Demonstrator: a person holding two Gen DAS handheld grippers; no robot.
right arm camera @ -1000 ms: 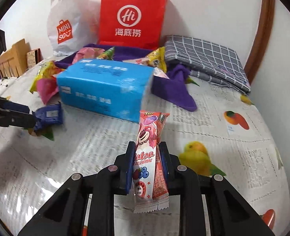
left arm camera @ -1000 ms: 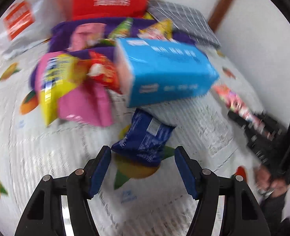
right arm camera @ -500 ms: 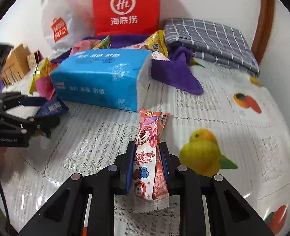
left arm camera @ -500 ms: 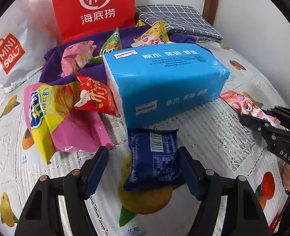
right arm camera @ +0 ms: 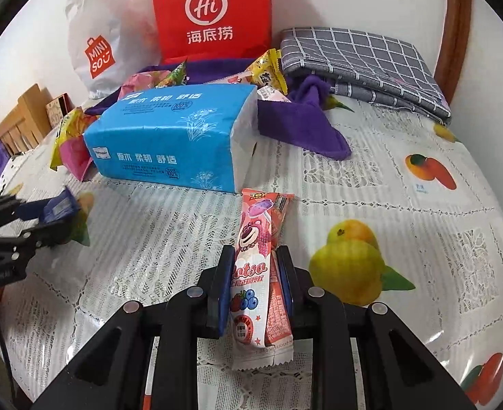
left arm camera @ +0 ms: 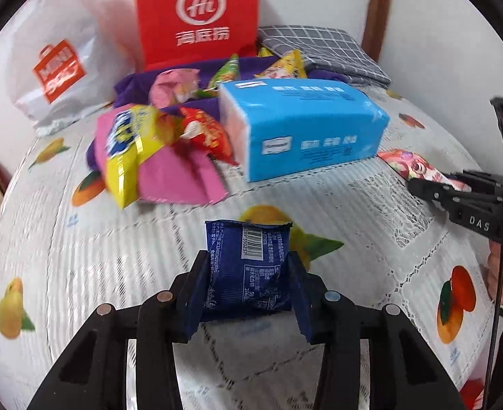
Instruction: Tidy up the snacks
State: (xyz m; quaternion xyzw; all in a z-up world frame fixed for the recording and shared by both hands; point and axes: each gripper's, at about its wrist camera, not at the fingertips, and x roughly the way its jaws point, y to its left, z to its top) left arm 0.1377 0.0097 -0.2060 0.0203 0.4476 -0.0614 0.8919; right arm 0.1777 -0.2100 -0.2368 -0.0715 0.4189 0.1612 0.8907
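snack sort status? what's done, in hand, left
Done: nothing visibly sorted yet; no snack sits in a clear final spot. In hand: left tool is shut on the dark blue packet, right tool is shut on the pink Lotso stick. Left: the yellow chip bag, red packet and others on the purple cloth behind the tissue pack.

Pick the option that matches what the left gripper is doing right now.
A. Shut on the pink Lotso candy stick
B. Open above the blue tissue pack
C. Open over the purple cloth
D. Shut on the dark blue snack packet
D: in the left wrist view the left gripper has both pads pressed on the sides of the dark blue snack packet; the Lotso stick is in the right gripper.
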